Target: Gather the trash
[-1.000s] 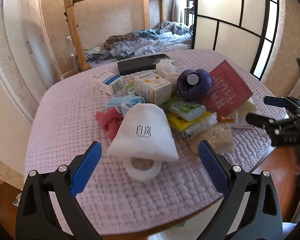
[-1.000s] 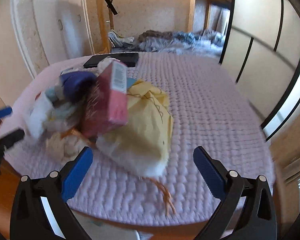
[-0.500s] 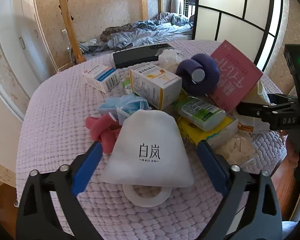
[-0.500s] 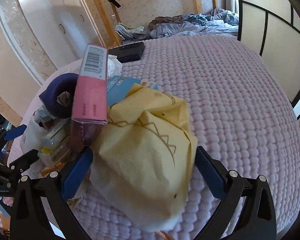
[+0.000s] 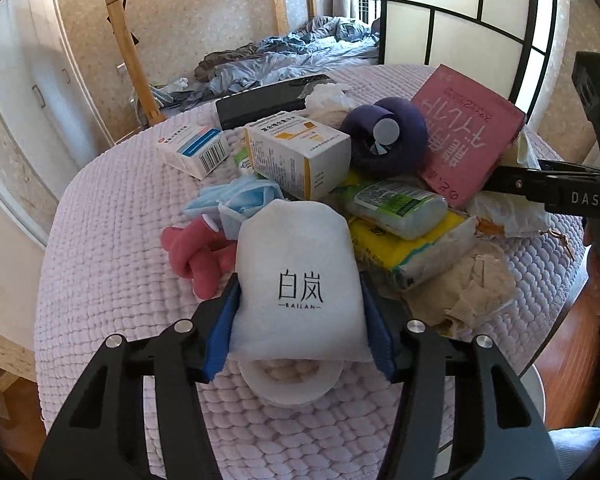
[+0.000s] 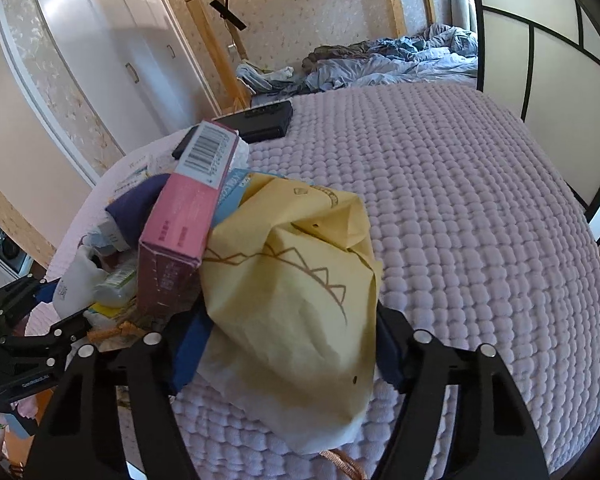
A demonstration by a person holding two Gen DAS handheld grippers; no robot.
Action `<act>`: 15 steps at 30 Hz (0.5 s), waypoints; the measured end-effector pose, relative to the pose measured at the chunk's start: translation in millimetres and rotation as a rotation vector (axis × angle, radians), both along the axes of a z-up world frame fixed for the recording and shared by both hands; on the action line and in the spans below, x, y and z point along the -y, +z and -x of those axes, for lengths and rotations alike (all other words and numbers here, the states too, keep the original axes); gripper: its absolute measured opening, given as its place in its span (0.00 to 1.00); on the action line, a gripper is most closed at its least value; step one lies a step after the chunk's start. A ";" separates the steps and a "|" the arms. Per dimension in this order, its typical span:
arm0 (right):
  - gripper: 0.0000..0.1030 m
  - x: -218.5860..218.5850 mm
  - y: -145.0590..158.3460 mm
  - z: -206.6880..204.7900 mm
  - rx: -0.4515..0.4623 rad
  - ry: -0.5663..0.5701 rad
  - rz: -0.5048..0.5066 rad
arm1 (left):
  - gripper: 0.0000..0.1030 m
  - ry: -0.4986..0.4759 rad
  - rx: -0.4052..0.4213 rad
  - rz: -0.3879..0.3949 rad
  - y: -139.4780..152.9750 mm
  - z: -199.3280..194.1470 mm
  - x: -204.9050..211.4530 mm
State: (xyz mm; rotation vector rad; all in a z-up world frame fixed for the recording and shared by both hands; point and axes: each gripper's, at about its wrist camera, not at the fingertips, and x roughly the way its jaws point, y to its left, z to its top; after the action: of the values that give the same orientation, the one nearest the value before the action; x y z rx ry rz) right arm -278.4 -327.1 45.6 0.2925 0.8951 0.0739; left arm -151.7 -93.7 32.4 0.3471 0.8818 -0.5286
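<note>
1. Jaws of our left gripper point(image 5: 298, 320) are closing, at the lower centre of the left wrist view, and the blue pads point(image 5: 220, 336) already press both flanks of the white pouch point(image 5: 298, 276) printed with black characters.
2. Just below that pouch, touching its lower edge, we see a white ring point(image 5: 292, 386) lying on the lilac quilted cover point(image 5: 112, 280).
3. Above the pouch we find the rest of the litter in 1 heap: a pink knotted cloth point(image 5: 196, 256) at its left, a blue face mask point(image 5: 236, 200), 2 medicine boxes point(image 5: 296, 156), a purple roll point(image 5: 384, 140), and a pink carton point(image 5: 466, 136) at the upper right.
4. Our right gripper point(image 6: 288, 344) is closing as well, low in the right wrist view, with the crumpled yellow paper bag point(image 6: 296, 288) between its pads and pinched on both sides.
5. Left of the bag, the pink carton point(image 6: 184, 224) leans against it.
</note>
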 end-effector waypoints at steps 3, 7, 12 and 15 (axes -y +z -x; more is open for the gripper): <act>0.62 4.3 3.4 5.8 0.012 -0.005 -0.005 | 0.56 0.009 -0.014 0.011 -0.1 -1.6 -2.6; 0.60 8.5 7.8 13.2 0.020 -0.023 -0.009 | 0.55 0.018 -0.023 0.027 0.6 -1.6 -3.4; 0.59 7.2 20.9 23.6 0.046 -0.031 0.017 | 0.55 0.023 -0.036 0.055 6.1 3.0 -6.5; 0.59 7.7 26.3 30.7 0.046 -0.038 0.060 | 0.55 0.028 -0.032 0.061 8.7 8.4 -8.2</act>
State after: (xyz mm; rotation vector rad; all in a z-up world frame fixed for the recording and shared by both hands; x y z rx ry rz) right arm -309.1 -334.8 71.9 0.2505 0.8446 0.0184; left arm -160.1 -85.5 41.0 0.2715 0.8984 -0.5350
